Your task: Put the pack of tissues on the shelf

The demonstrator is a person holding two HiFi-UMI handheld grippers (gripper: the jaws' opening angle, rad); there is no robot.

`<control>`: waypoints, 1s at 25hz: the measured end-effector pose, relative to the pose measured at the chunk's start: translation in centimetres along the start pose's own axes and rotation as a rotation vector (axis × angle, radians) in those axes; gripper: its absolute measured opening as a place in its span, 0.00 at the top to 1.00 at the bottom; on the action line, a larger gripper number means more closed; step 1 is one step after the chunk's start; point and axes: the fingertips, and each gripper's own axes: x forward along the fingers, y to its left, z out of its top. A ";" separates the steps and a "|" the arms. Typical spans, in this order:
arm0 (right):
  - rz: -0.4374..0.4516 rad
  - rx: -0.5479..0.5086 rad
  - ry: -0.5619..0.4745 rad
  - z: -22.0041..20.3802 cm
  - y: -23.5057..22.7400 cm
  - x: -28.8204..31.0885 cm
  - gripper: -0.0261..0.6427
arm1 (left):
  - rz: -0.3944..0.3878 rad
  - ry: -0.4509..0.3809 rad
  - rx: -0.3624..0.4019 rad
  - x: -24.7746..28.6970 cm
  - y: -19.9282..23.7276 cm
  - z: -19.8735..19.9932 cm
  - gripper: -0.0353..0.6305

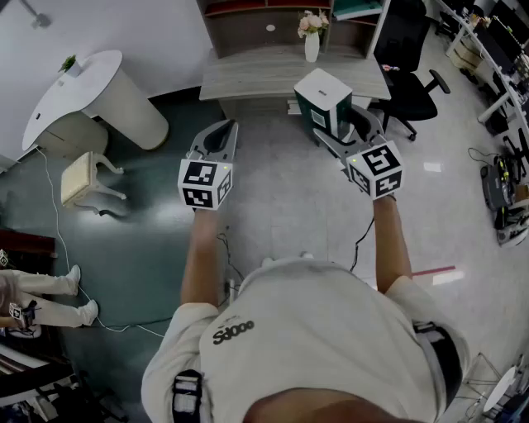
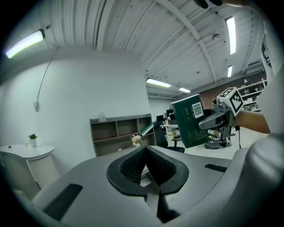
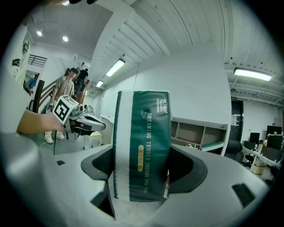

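Pack of tissues (image 3: 142, 146) pinched upright in right gripper (image 1: 345, 125), held in the air. Left gripper (image 2: 145, 166) pressed together, empty. Shelf (image 1: 248, 25) well ahead across open floor. Pickup done; approach and placing not yet done.

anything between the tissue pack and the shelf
Mostly no: the pack of tissues in the right gripper faces the shelf across the desk top; only a vase of flowers stands before the shelf's right part.

**Pack between the right fingers, shelf ahead**

The pack of tissues (image 3: 142, 146) stands upright between the right gripper's (image 1: 343, 128) fingers (image 3: 95, 166). Ahead of them lies the tabletop (image 1: 248, 78), with the shelf (image 1: 264, 16) behind it. The left gripper (image 1: 220, 132) is well left of the pack.
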 end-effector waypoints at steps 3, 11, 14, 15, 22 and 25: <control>-0.004 -0.003 0.003 -0.1 -0.2 0.1 0.44 | -0.010 0.002 0.009 0.2 -0.1 0.1 0.92; 0.000 0.000 0.003 -0.7 -0.5 0.5 0.44 | -0.018 0.002 0.011 0.8 -0.2 -0.1 0.92; 0.006 0.018 -0.006 -1.0 -0.3 0.8 0.44 | -0.023 0.006 0.010 0.9 0.0 -0.6 0.92; 0.005 0.019 -0.008 -1.1 -0.4 0.9 0.44 | -0.024 0.007 0.010 1.0 0.1 -0.8 0.92; 0.002 0.041 -0.017 -4.0 -6.0 -3.8 0.44 | -0.015 0.038 0.020 4.3 -6.4 0.2 0.92; 0.010 0.074 -0.021 -4.8 -7.2 -4.1 0.44 | -0.011 0.047 0.014 5.4 -7.2 -0.1 0.92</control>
